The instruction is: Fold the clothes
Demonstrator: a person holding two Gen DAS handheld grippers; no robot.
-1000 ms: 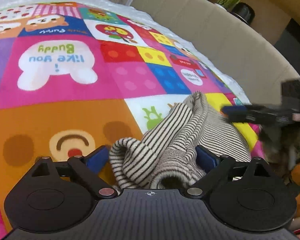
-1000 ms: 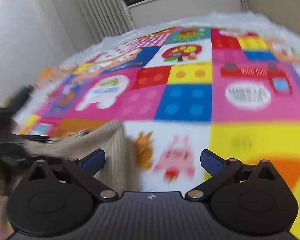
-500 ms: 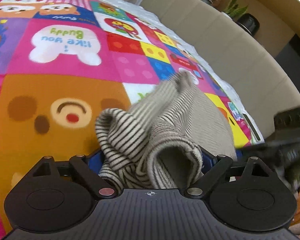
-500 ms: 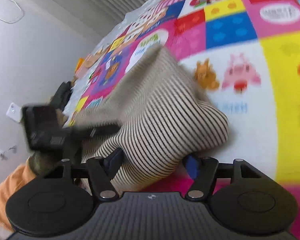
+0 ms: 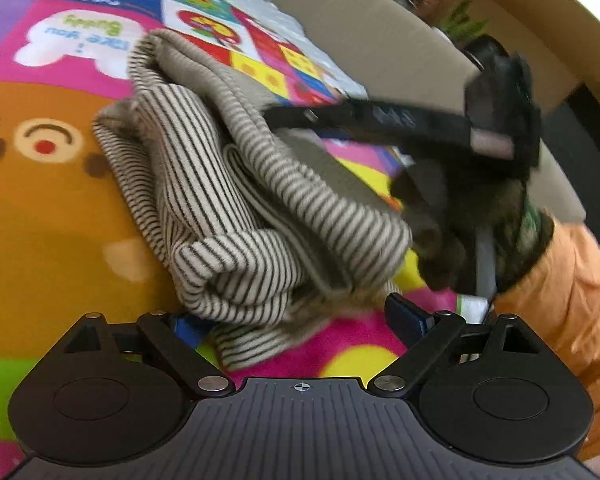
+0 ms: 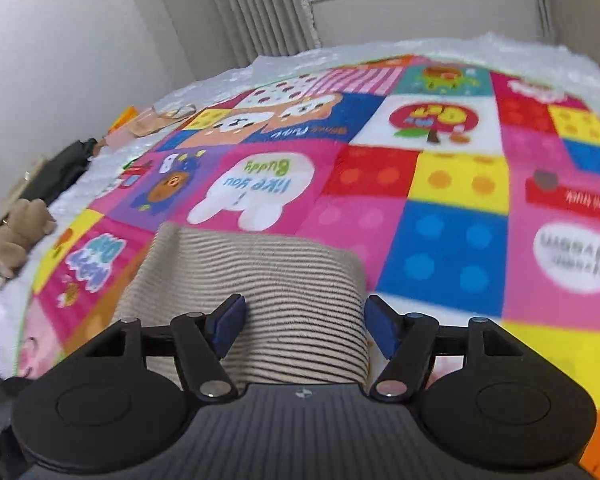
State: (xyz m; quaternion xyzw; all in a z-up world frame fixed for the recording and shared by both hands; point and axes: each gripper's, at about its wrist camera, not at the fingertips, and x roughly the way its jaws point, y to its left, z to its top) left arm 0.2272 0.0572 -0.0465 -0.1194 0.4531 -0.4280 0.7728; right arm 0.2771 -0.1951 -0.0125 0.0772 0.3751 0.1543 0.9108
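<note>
Left wrist view
Garment: a striped knit garment (image 5: 236, 200), cream with dark stripes, lies bunched in thick folds on the colourful patchwork blanket (image 5: 40, 220), over an orange patch with a bear face.
Left gripper: the left gripper (image 5: 296, 320) has its jaws spread wide; the near end of the garment lies between them, over the left pad, while the right pad stands clear of the cloth. No grip shows.
Right gripper, seen from here: the right gripper (image 5: 380, 120) reaches in from the right over the far part of the garment, blurred; its fingertips cannot be made out.
Person: an orange sleeve (image 5: 572, 280) shows at the right edge.
Background: a beige padded wall (image 5: 380, 40) runs behind the blanket, with potted plants (image 5: 460, 24) above it.

Right wrist view
Garment: the same striped garment (image 6: 260, 280) spreads forward from the jaws across pink and white patches.
Right gripper: the right gripper (image 6: 304, 320) has just been opening a little after narrowing; the cloth fills the gap between the blue pads, and whether they press on it cannot be told.
Surroundings: a brown plush toy (image 6: 16, 232) lies at the blanket's left edge; pale curtains (image 6: 256, 4) hang behind.
</note>
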